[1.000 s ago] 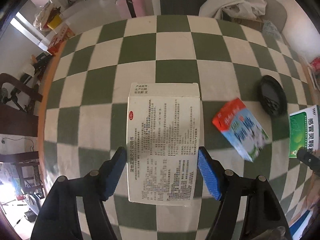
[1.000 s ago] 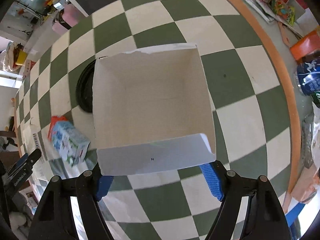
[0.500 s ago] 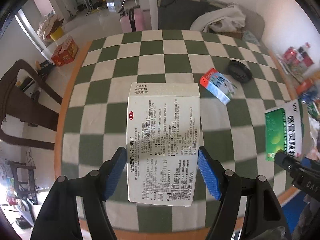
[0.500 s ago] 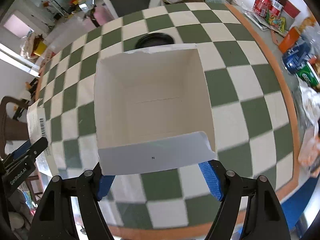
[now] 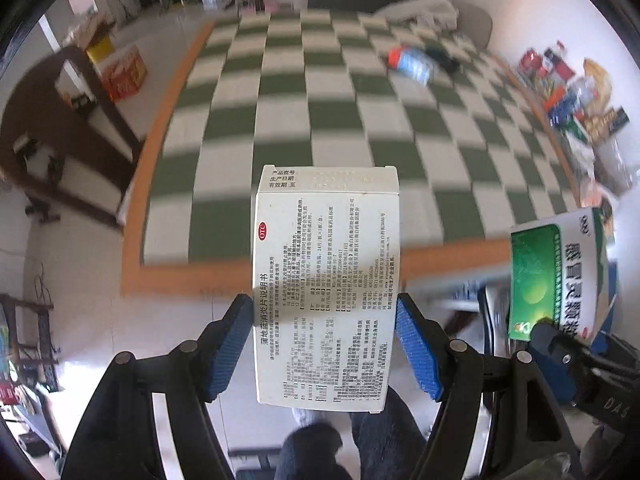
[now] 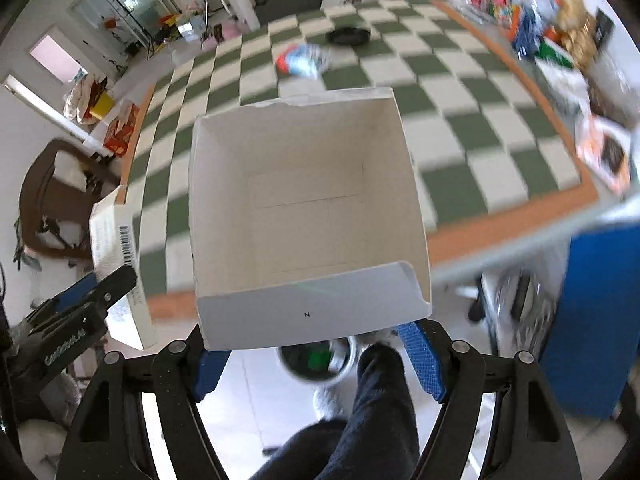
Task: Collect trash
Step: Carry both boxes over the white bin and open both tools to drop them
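The left gripper [image 5: 325, 346] is clamped on a white carton [image 5: 326, 280], its blue ribbed pads pressed flat against the carton's two long sides; the carton is a slim cardboard medicine box, printed in dense black text with a small red oval mark, held lengthwise and pointing forward, off the near edge of the worktop [image 5: 320, 92]. The right gripper [image 6: 316, 360] grips an open box [image 6: 308, 200] at its near wall, blue pads on either side; the box is plain white card inside, square, empty, with a torn far rim and a loose front flap; seen from the left wrist its outside is green and white with large characters [image 5: 560, 276]. Both grippers are held out past the worktop's orange border, above pale floor and the person's dark-trousered legs [image 6: 376, 412]. The worktop wears a green-and-white chequered cloth; on it, far off, lie a red-and-blue packet [image 6: 304, 60] and a black round dish [image 6: 348, 35], near each other but blurred. Below the box, a metal bin [image 6: 320, 360] stands on the floor.
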`<act>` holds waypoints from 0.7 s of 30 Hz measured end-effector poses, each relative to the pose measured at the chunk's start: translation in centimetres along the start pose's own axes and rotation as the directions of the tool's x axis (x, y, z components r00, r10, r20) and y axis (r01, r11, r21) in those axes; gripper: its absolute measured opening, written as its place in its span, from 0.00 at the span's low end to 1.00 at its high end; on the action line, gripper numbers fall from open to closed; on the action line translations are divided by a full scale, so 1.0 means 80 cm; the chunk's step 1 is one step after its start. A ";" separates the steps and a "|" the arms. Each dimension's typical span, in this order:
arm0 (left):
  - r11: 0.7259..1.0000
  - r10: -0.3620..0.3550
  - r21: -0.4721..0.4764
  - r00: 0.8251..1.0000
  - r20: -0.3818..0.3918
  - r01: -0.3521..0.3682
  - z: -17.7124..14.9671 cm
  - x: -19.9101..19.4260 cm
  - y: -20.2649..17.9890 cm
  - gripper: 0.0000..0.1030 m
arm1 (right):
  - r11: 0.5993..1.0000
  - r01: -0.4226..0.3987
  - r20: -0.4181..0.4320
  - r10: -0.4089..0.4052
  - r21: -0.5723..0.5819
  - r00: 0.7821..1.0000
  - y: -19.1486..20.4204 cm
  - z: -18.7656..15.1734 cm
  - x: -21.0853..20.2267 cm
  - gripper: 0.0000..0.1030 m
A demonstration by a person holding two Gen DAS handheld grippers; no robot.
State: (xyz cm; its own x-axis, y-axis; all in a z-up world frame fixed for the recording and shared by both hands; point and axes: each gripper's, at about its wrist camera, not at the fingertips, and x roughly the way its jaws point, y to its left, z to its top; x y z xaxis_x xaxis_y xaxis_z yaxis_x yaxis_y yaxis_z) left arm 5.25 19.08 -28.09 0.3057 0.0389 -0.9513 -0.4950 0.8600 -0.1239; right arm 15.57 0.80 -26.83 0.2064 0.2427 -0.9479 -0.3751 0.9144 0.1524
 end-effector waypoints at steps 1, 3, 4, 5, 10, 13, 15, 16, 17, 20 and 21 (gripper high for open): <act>1.000 0.003 0.000 1.000 -0.022 -0.003 -0.019 0.008 0.005 0.67 | 1.000 -0.001 -0.021 0.001 0.001 1.000 0.000 -0.021 0.005 0.76; 1.000 0.000 -0.014 0.998 -0.059 -0.001 -0.048 0.026 0.013 0.67 | 1.000 -0.002 -0.077 0.003 0.009 0.997 -0.004 -0.067 0.025 0.76; 1.000 0.000 -0.027 0.997 -0.078 -0.002 -0.061 0.036 0.017 0.67 | 1.000 -0.002 -0.095 0.003 0.008 0.995 -0.006 -0.080 0.034 0.76; 0.999 -0.008 -0.050 0.994 -0.107 0.002 -0.078 0.057 0.024 0.68 | 1.000 0.000 -0.125 0.001 0.004 0.992 -0.009 -0.100 0.051 0.76; 0.993 -0.032 -0.119 0.975 -0.220 0.006 -0.131 0.185 0.050 0.68 | 1.000 -0.003 -0.253 0.003 0.002 0.967 -0.031 -0.167 0.164 0.76; 0.986 -0.076 -0.162 0.957 -0.282 0.030 -0.152 0.276 0.062 0.68 | 1.000 -0.006 -0.322 0.009 0.012 0.947 -0.050 -0.197 0.269 0.76; 0.980 -0.108 -0.195 0.938 -0.329 0.045 -0.167 0.350 0.069 0.68 | 1.000 0.007 -0.340 -0.006 0.002 0.940 -0.058 -0.212 0.326 0.76; 0.977 -0.121 -0.209 0.931 -0.344 0.050 -0.173 0.378 0.072 0.68 | 1.000 0.006 -0.350 -0.006 -0.001 0.937 -0.062 -0.217 0.358 0.76; 0.973 -0.136 -0.222 0.924 -0.357 0.058 -0.178 0.410 0.074 0.68 | 1.000 0.005 -0.366 -0.005 0.000 0.931 -0.067 -0.224 0.396 0.76; 0.974 -0.144 -0.218 0.914 -0.379 0.063 -0.191 0.491 0.077 0.89 | 1.000 -0.015 -0.401 0.011 -0.007 0.916 -0.071 -0.241 0.492 0.76; 0.975 -0.140 -0.215 0.912 -0.385 0.058 -0.192 0.507 0.076 1.00 | 1.000 -0.023 -0.413 0.012 -0.020 0.911 -0.071 -0.245 0.520 0.76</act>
State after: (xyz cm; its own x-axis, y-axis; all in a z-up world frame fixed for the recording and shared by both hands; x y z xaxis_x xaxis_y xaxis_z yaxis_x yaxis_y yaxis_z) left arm 2.15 18.07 -71.74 0.0346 -0.2807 -0.9592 -0.6395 0.7313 -0.2370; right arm 8.58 -0.60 -72.60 -0.1898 0.0986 -0.9769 -0.3981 0.9018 0.1684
